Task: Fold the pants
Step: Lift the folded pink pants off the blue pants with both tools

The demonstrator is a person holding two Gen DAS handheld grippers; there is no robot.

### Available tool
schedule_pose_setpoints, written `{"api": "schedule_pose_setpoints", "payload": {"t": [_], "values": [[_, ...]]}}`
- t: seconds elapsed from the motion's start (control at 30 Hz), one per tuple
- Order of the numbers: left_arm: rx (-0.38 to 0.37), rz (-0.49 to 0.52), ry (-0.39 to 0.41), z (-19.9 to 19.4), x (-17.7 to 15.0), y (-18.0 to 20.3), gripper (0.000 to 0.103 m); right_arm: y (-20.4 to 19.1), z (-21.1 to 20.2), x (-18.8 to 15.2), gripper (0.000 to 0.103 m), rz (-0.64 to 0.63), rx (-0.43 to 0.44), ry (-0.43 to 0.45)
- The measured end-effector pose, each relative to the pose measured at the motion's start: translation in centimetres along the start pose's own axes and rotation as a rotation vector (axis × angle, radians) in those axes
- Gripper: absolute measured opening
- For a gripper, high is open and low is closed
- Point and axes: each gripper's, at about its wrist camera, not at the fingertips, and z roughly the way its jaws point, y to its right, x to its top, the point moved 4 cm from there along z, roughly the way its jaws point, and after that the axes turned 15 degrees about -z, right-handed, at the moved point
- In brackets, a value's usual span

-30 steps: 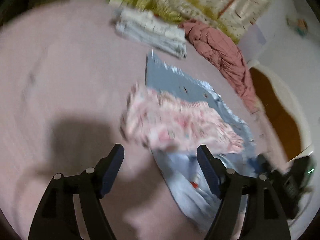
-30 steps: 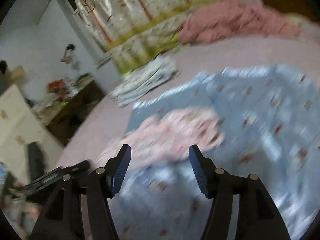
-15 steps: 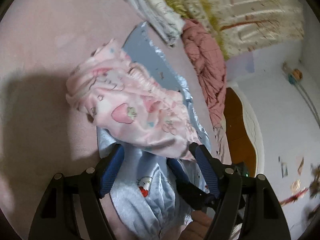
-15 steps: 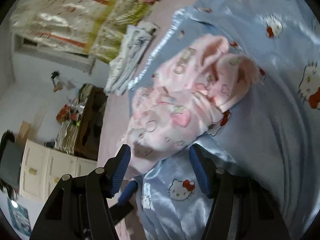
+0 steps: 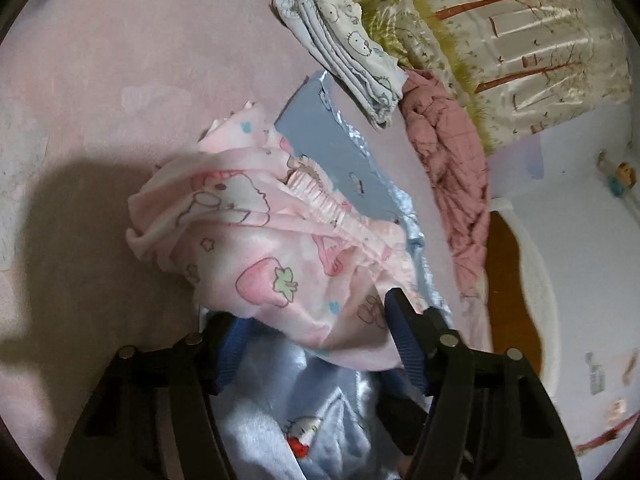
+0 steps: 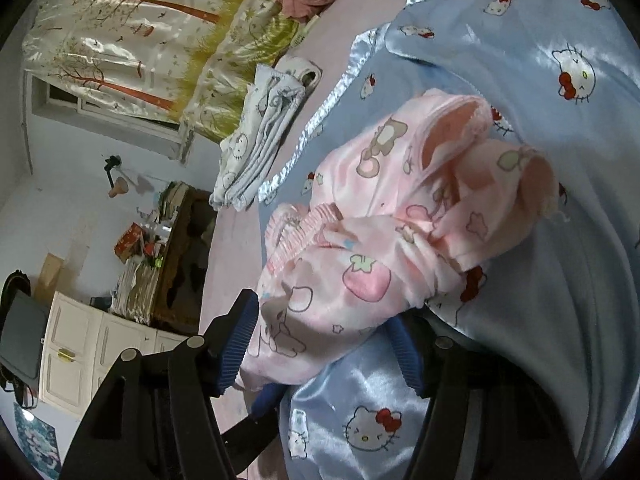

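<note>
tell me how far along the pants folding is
Barely started. Done: nothing, the pink pants lie crumpled on the blue blanket. In hand: the left tool and right tool sit open around the bundle's near edge, not yet clamped. Left: grip, spread flat, fold.
</note>
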Motion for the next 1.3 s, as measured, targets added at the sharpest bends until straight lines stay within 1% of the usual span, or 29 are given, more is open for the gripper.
{"api": "schedule_pose_setpoints", "payload": {"t": [0.1,0.17,0.27,0.43,0.5,0.6,0.63,0.67,0.7,0.73,0.77,0.83,0.87,0.93,1.0,1.03,1.07,1.1,1.13,1.17,1.2,1.3], "values": [[0.05,0.05,0.057,0.7,-0.1,0.3,0.065,0.1,0.0,0.4,0.065,-0.002,-0.001,0.029],[0.066,0.065,0.09,1.0,0.0,0.5,0.066,0.3,-0.2,0.5,0.065,-0.004,0.001,0.038],[0.069,0.069,0.1,1.4,0.4,0.6,0.068,0.7,0.0,1.1,0.065,0.017,0.01,0.049],[0.056,0.006,0.105,1.3,1.6,0.1,0.068,1.7,-0.3,1.8,0.065,0.089,0.048,0.083],[0.058,-0.008,0.13,1.3,1.8,0.0,0.069,2.0,-0.4,2.0,0.065,0.108,0.05,0.1],[0.088,0.032,0.166,2.2,1.6,1.2,0.081,1.6,0.0,2.3,0.066,0.09,0.016,0.105],[0.106,0.061,0.171,2.6,1.4,1.7,0.085,1.2,0.4,2.4,0.066,0.064,-0.012,0.099],[0.133,0.089,0.182,3.0,1.3,2.1,0.086,1.1,0.6,2.4,0.069,0.045,-0.027,0.088],[0.151,0.105,0.192,3.3,1.3,2.2,0.084,0.7,1.0,2.3,0.069,0.014,-0.043,0.069],[0.163,0.115,0.204,3.4,1.4,2.3,0.072,0.3,1.4,2.4,0.069,-0.009,-0.056,0.061],[0.172,0.12,0.215,3.4,1.6,2.2,0.046,0.3,1.5,2.4,0.069,-0.014,-0.063,0.06],[0.151,0.097,0.19,3.5,2.3,1.5,0.031,0.5,1.3,2.8,0.069,-0.005,-0.061,0.06],[0.139,0.085,0.184,3.5,2.6,1.3,0.027,0.7,1.0,3.1,0.069,-0.003,-0.057,0.069],[0.136,0.093,0.176,3.3,2.9,1.2,0.025,1.2,0.3,3.7,0.069,-0.009,-0.086,0.088],[0.155,0.146,0.186,3.2,2.9,1.9,0.025,1.4,-0.3,4.6,0.069,-0.051,-0.134,0.089],[0.168,0.182,0.182,3.4,2.8,2.4,0.027,1.2,0.2,5.0,0.07,-0.092,-0.129,0.041],[0.183,0.212,0.17,3.6,2.7,2.7,0.034,1.1,0.8,5.1,0.071,-0.116,-0.106,-0.011],[0.202,0.225,0.158,3.8,2.8,2.8,0.041,1.1,1.7,5.1,0.071,-0.128,-0.065,-0.073],[0.202,0.221,0.143,4.0,2.9,2.7,0.053,1.0,2.3,5.1,0.071,-0.134,-0.039,-0.103],[0.185,0.211,0.123,4.0,3.0,2.5,0.058,0.8,2.4,5.1,0.071,-0.15,-0.037,-0.103],[0.172,0.203,0.11,4.0,3.1,2.4,0.058,0.6,2.4,5.1,0.073,-0.164,-0.042,-0.098],[0.155,0.186,0.087,3.6,3.5,2.1,0.058,0.1,2.4,5.2,0.073,-0.177,-0.034,-0.073]]}}
